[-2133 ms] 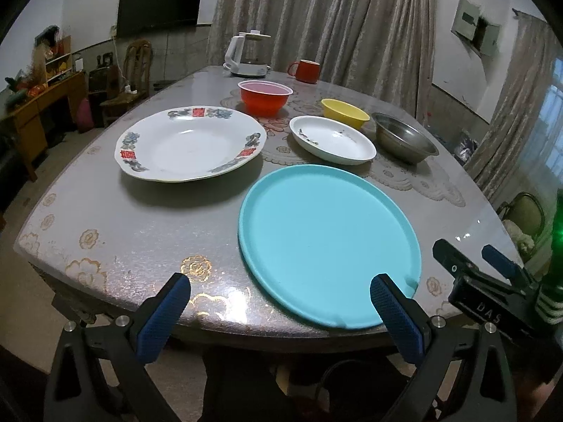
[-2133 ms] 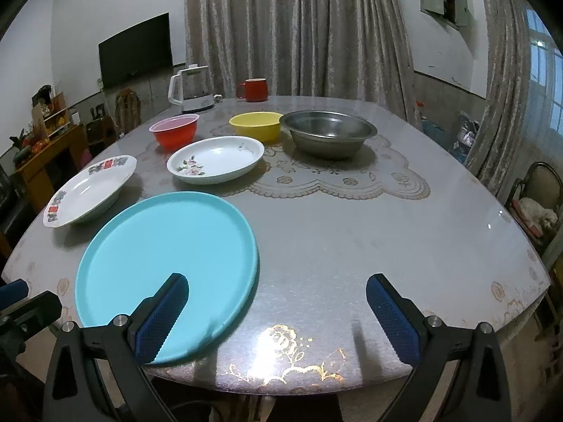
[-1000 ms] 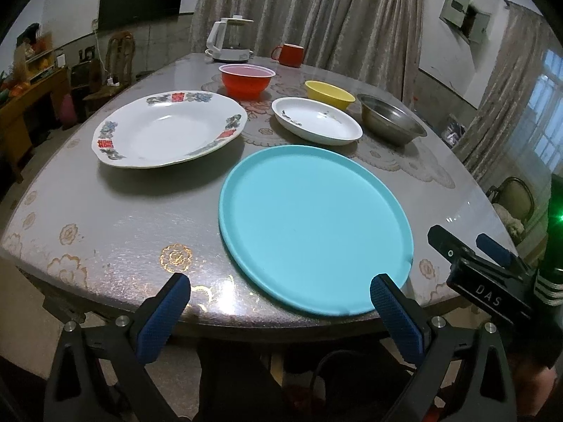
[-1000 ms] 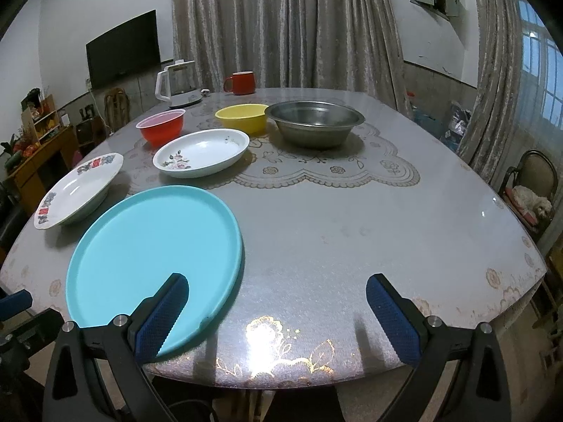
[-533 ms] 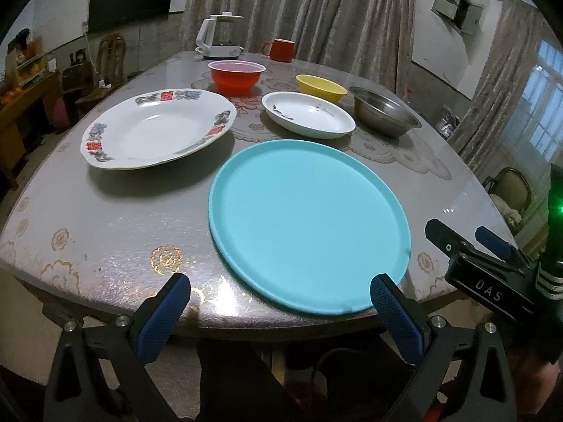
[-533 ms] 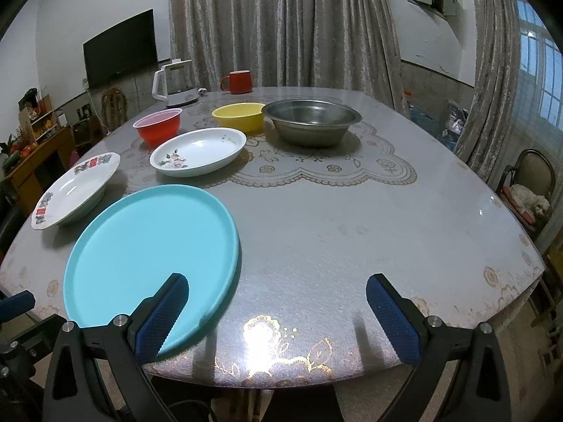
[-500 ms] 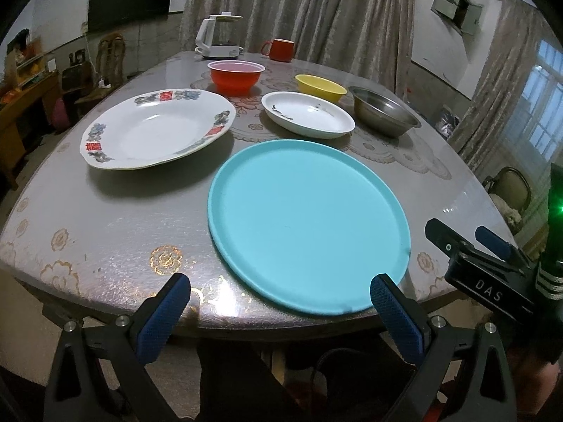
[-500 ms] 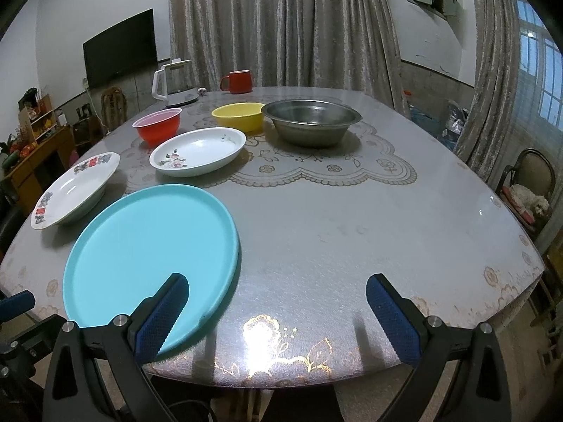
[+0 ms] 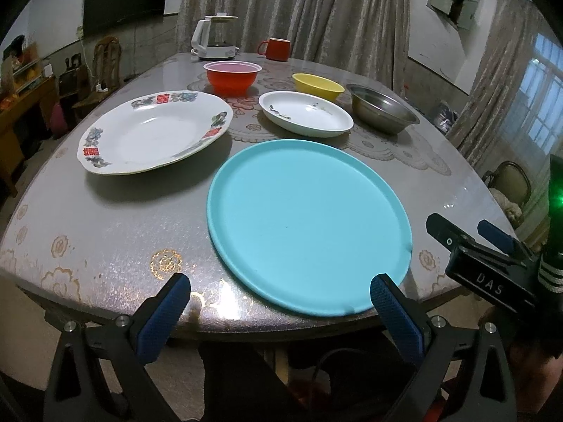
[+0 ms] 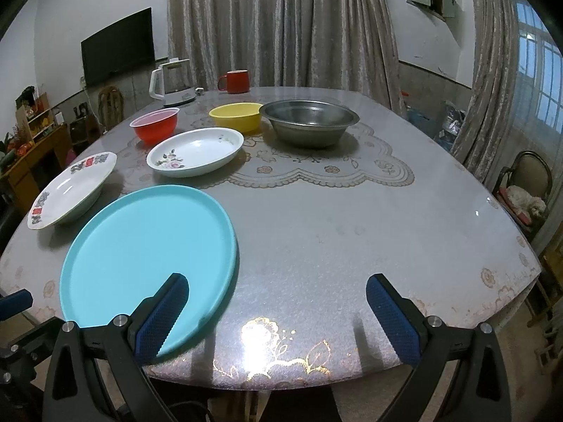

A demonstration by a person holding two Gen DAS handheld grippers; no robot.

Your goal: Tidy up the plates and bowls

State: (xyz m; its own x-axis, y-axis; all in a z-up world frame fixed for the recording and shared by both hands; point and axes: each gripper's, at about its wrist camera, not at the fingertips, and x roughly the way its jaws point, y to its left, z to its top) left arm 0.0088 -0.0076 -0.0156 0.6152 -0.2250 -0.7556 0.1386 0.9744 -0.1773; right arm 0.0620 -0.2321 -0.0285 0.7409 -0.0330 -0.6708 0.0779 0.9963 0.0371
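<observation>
A large turquoise plate [image 9: 306, 221] [image 10: 147, 242] lies flat at the table's near edge. Left of it sits a white patterned deep plate [image 9: 151, 130] [image 10: 70, 190]. Behind stand a white oval floral dish [image 9: 305, 113] [image 10: 195, 152], a red bowl [image 9: 232, 76] [image 10: 156, 127], a yellow bowl [image 9: 317, 85] [image 10: 235, 116] and a steel bowl [image 9: 381, 107] [image 10: 309, 121]. My left gripper [image 9: 281, 302] hangs open before the table edge, in front of the turquoise plate. My right gripper [image 10: 276, 302] is open too, its left finger over that plate's near right rim. Both hold nothing.
A white kettle [image 9: 216, 40] [image 10: 172, 82] and a red mug [image 9: 278, 49] [image 10: 237, 81] stand at the table's far side. A lace mat [image 10: 316, 168] covers the middle. Chairs [image 10: 524, 183] stand right, one with a small dog on it; a cabinet [image 9: 21, 105] stands left.
Both grippers have drawn slightly back and shifted left, so the dishes sit a little further right in view. Nothing on the table has moved; both jaws stay open.
</observation>
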